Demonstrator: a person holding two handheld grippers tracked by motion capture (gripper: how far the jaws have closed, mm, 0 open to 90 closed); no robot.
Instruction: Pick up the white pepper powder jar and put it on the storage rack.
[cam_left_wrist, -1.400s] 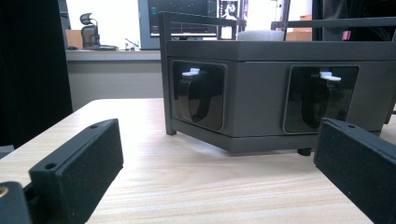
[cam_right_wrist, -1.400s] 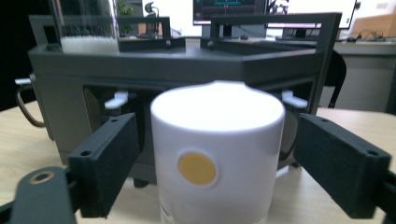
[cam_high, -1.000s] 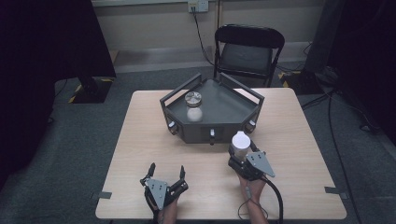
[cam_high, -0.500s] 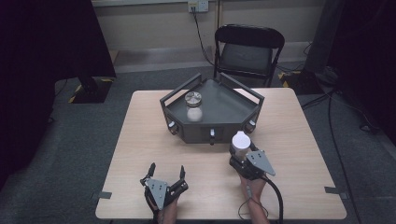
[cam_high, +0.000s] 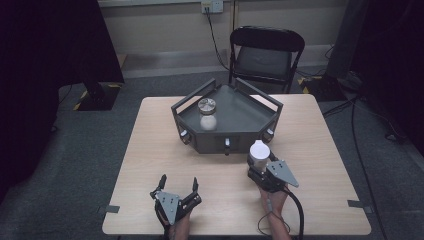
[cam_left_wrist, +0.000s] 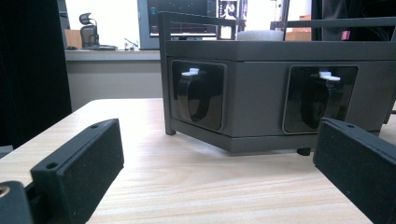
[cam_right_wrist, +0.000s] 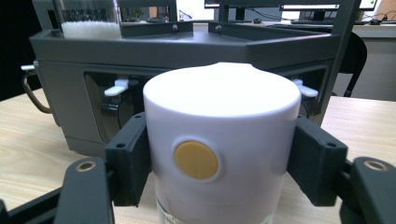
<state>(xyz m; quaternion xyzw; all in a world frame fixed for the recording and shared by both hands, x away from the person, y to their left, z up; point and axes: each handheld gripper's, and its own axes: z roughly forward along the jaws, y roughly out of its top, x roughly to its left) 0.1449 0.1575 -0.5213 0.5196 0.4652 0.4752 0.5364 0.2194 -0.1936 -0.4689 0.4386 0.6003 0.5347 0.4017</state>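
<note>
A white-capped glass container (cam_high: 259, 152) with a yellow round button (cam_right_wrist: 196, 160) stands on the wooden table (cam_high: 150, 150), just in front of a dark grey angular box (cam_high: 235, 135). My right gripper (cam_high: 259, 161) is shut on it, and its black pads (cam_right_wrist: 128, 161) press the white cap (cam_right_wrist: 219, 121) from both sides. My left gripper (cam_high: 178, 181) rests near the table's front edge, open, with nothing between its fingers (cam_left_wrist: 79, 168); it faces the box (cam_left_wrist: 252, 102). On the box's tray stands a glass jar (cam_high: 208, 121) of white grains with a metal top.
The box (cam_right_wrist: 187, 51) carries rails around its tray and lever knobs (cam_high: 227, 145) in its side walls. A black folding chair (cam_high: 265, 55) stands behind the table. A cable (cam_high: 295, 210) trails from the right gripper toward the front edge.
</note>
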